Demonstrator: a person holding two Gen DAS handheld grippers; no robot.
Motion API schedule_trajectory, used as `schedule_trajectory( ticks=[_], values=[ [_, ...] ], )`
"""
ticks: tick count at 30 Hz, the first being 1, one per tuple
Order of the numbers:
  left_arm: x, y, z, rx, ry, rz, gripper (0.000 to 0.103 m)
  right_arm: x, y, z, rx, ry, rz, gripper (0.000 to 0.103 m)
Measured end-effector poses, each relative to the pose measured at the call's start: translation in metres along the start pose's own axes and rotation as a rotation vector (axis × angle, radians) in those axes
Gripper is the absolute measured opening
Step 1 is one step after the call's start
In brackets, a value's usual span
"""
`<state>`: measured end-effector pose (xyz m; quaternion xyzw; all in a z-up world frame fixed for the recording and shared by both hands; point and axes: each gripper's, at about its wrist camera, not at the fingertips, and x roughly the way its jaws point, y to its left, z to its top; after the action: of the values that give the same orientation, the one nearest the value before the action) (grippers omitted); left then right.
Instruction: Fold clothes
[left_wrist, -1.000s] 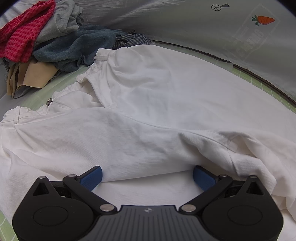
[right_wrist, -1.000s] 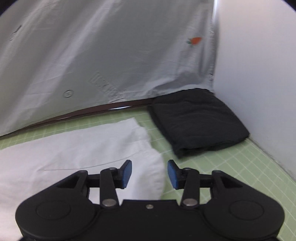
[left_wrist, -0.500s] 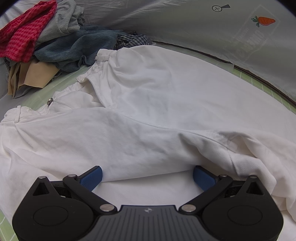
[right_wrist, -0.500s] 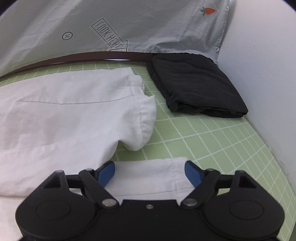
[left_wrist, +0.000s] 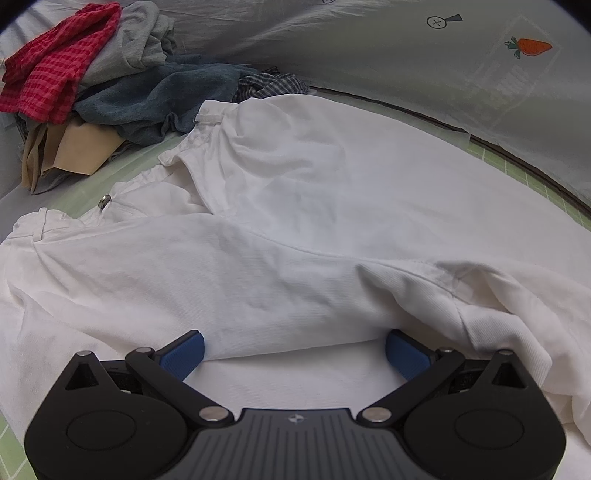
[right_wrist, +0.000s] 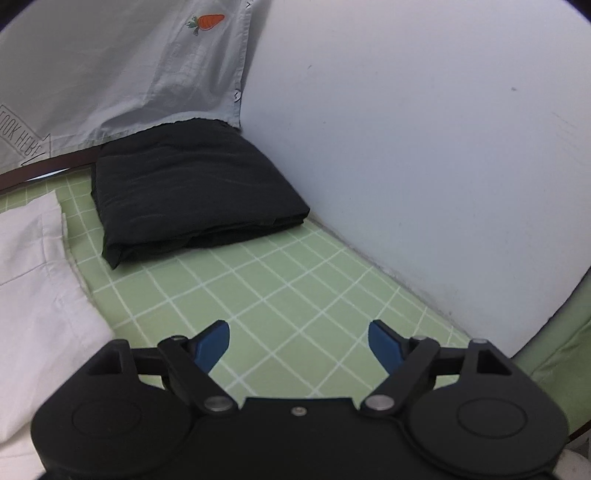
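White trousers (left_wrist: 295, 229) lie spread on the green grid mat, waistband and metal button (left_wrist: 105, 201) at the left. My left gripper (left_wrist: 295, 350) is open, its blue pads on either side of a fold of the trousers' near edge. In the right wrist view my right gripper (right_wrist: 297, 341) is open and empty above bare green mat (right_wrist: 295, 288). The white trouser leg end (right_wrist: 33, 280) lies to its left.
A pile of unfolded clothes (left_wrist: 96, 81), red, grey, dark blue and tan, sits at the back left. A folded black garment (right_wrist: 188, 192) lies in the back corner against the white wall (right_wrist: 424, 147). A grey sheet with a carrot print (right_wrist: 110, 66) hangs behind.
My right gripper opened wider and swung right, off the white trouser leg end, to above bare mat near the wall. The left gripper has stayed still.
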<state>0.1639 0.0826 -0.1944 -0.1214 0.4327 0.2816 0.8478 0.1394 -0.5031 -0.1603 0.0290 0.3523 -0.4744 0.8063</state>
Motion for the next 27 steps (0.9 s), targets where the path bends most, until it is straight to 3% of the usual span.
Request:
schedule_trajectory(
  ticks=[2,9,12,21,27],
  values=[
    [0.0,0.0,0.002,0.0,0.019,0.001,0.103,-0.008,0.008,-0.012,-0.009,0.025,0.063,0.097],
    [-0.008,0.011,-0.004,0.06,0.122,-0.062,0.103,-0.046,0.048,-0.05,-0.078,0.074,0.291,0.099],
    [-0.02,0.019,-0.019,0.102,0.128,-0.094,0.103,-0.064,0.056,-0.067,-0.129,0.085,0.342,0.099],
    [-0.062,0.05,-0.052,0.186,0.073,-0.185,0.103,-0.107,0.026,-0.127,-0.087,0.152,0.476,0.103],
    [-0.071,0.073,-0.084,0.199,0.138,-0.181,0.103,-0.125,0.009,-0.149,-0.137,0.148,0.526,0.103]
  ],
)
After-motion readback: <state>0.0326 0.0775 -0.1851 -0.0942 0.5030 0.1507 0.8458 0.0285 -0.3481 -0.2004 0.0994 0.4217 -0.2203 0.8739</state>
